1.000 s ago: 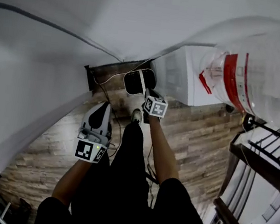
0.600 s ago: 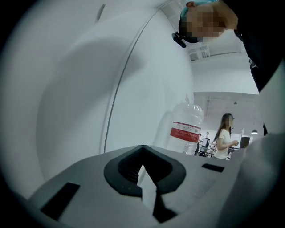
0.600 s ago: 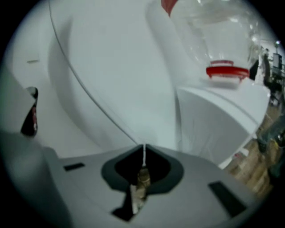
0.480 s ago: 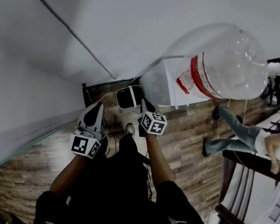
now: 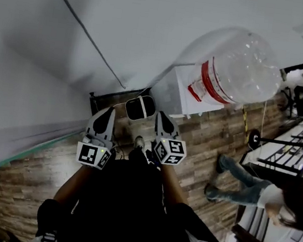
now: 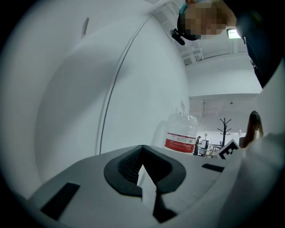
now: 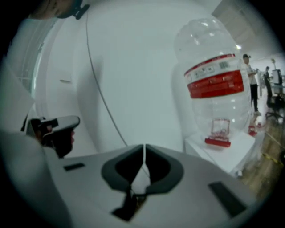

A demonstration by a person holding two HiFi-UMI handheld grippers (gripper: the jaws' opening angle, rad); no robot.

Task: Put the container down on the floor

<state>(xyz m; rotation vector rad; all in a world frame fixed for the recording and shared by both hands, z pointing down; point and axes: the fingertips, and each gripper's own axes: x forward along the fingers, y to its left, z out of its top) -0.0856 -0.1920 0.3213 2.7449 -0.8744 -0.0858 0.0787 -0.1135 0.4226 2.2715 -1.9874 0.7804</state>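
The container is a big clear water jug (image 5: 240, 66) with a red label. It stands on a white cabinet (image 5: 184, 94) by the wall, and shows in the left gripper view as the jug (image 6: 180, 133) and in the right gripper view as the jug (image 7: 216, 84). My left gripper (image 5: 107, 112) and right gripper (image 5: 161, 117) are held side by side in front of my body, short of the jug and lower. Both are shut with nothing between the jaws: left gripper (image 6: 142, 148), right gripper (image 7: 143, 147).
Wood plank floor (image 5: 205, 136) lies below. A dark flat device (image 5: 139, 106) with cables sits against the white wall (image 5: 98, 21). A person (image 5: 253, 191) walks at the right beside black railings (image 5: 292, 154). A coat stand (image 6: 224, 129) stands far off.
The head view has swung, so the jug sits further left in frame. Both grippers came closer together and level. The walking person moved down the right side.
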